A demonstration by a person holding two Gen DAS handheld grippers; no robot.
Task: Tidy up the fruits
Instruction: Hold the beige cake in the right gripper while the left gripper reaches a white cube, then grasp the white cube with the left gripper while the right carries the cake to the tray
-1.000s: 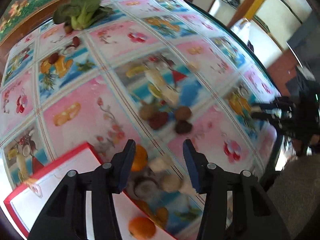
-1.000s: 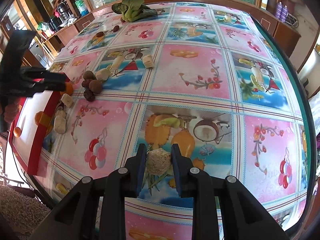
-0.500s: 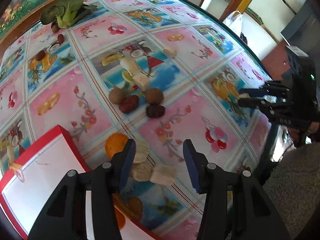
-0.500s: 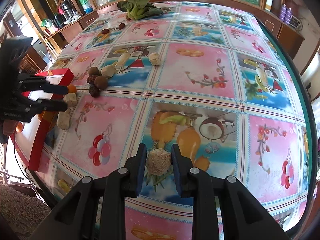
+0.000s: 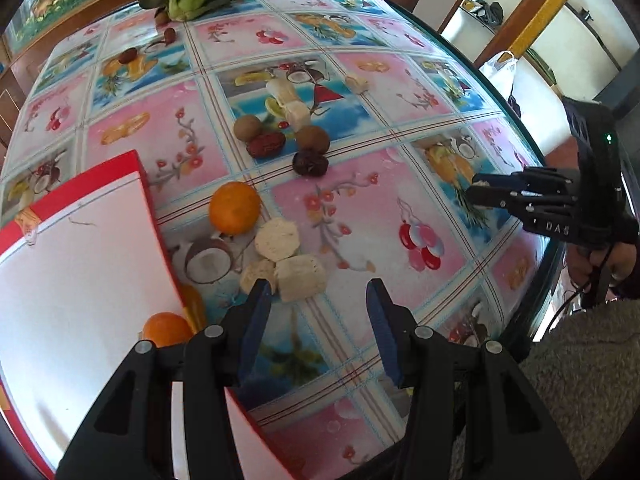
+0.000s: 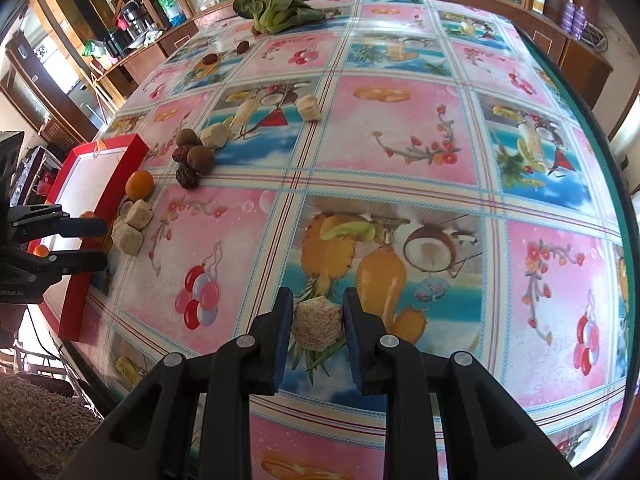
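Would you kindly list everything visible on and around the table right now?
Tray: one, red-rimmed, white inside, table's left edge.
Oranges: two seen clearly, one beside the tray, one at its rim.
Pale chunks: seven, beige; three by the orange, three further back, one in the right gripper.
Brown fruits: two, mid-table.
Dark red fruits: two there; more far back.
Leafy greens: one bunch, far edge.
Left gripper: open.
Right gripper: shut on a chunk.

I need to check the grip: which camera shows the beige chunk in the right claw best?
The right wrist view: the beige chunk sits large and centred between the right claw's pads. The left wrist view shows that claw side-on at the far right, with only a pale sliver at its tips.
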